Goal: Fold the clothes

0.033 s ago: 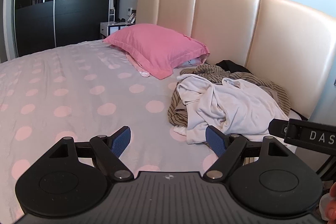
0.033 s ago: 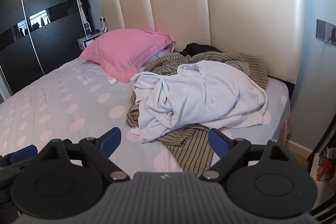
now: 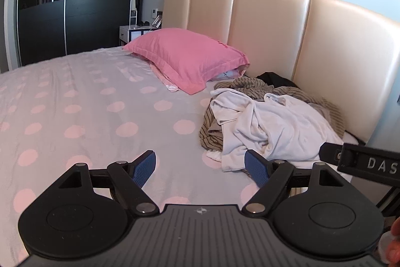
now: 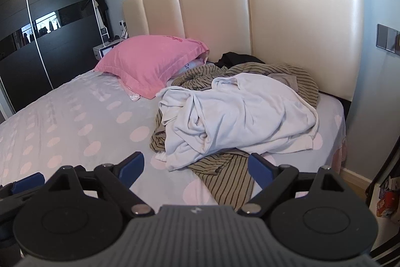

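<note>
Lying crumpled by the headboard (image 4: 300, 16), a white garment (image 4: 240, 116) was heaped over striped clothes (image 4: 225, 182). Left gripper (image 3: 200, 167) and right gripper (image 4: 195, 167) were held wide, empty. Two layers could be pinched together, being tangled.

Your clothes sit in one crumpled heap on the bed near the headboard, none folded yet. On top lies a white garment (image 4: 240, 114), bunched and twisted, draped over an olive striped garment (image 4: 225, 179) whose hem spreads flat toward you. A black piece (image 4: 237, 59) pokes out behind the heap.
</note>
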`<state>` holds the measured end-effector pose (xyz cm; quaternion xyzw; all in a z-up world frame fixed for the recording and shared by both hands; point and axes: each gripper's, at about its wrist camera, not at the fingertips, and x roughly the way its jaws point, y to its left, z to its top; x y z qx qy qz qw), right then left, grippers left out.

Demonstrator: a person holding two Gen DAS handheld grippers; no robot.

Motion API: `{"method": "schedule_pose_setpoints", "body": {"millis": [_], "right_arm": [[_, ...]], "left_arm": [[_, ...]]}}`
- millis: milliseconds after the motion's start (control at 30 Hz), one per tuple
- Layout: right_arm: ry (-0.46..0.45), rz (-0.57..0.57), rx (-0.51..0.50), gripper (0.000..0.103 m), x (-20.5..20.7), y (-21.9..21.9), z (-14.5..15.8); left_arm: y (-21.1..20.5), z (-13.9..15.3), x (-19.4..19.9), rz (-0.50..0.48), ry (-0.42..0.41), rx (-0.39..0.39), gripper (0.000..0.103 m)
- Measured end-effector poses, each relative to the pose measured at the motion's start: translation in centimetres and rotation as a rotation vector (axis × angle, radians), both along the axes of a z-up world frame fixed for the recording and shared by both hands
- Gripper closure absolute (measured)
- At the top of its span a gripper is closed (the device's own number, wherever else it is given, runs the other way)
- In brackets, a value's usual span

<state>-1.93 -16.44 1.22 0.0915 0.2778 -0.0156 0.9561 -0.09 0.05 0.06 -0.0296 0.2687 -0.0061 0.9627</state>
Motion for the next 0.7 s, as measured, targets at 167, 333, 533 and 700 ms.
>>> {"method": "schedule_pose_setpoints", "body": {"millis": [167,333,533,700], "right_arm": [[-0.009,0.003,0.021,0.012,0.0,0.0,0.2],[-0.040,0.001,0.015,0.012,-0.8,0.0,0.5],[-0.036,-0.004,0.004,0.012,-0.8,-0.2,-0.1],[-0.047,0.002,0.001,0.012,-0.9,0.0,0.0]], "left_arm": [[0.1,0.2,-0.2,0.006,0.019,-0.027,0.026],[0.3,0.4,-0.5,0.012,0.038,-0.055,0.026],[0.2,0.4,-0.6,0.019,0.048,-0.056,0.025],[0.5,0.3,-0.7,0.025,0.053,-0.050,0.025]]}}
